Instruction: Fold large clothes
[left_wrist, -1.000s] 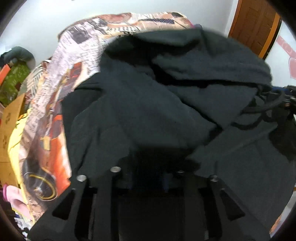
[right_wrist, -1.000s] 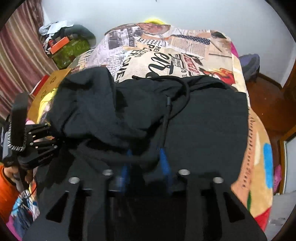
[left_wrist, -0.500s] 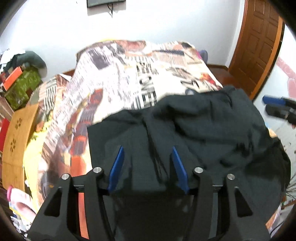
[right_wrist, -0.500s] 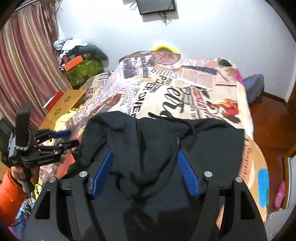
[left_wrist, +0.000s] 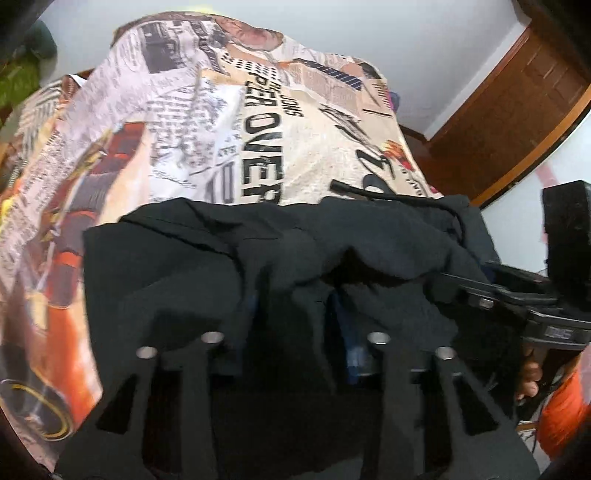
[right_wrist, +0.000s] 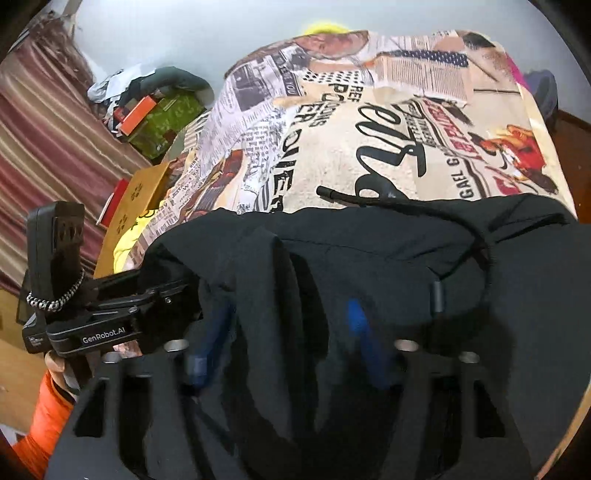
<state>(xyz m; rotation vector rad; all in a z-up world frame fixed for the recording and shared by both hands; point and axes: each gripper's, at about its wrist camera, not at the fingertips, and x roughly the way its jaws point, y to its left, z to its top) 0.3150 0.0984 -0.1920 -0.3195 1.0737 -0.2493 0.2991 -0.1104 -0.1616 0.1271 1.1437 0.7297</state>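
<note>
While the black hoodie (right_wrist: 369, 258) lies bunched on the newspaper-print bedspread (right_wrist: 369, 147), folds of it pass between the 2 blue fingers (right_wrist: 362, 325) of the right gripper (right_wrist: 288, 332) and likewise the left gripper (left_wrist: 295, 317); both look parted, grip uncertain.

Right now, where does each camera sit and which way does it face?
Left wrist: on the left gripper, facing up the bed over the black hoodie; right gripper at right.
Right wrist: on the right gripper, same heading; left gripper and orange sleeve at left.
Shared: hoodie, drawstring, bed.
</note>
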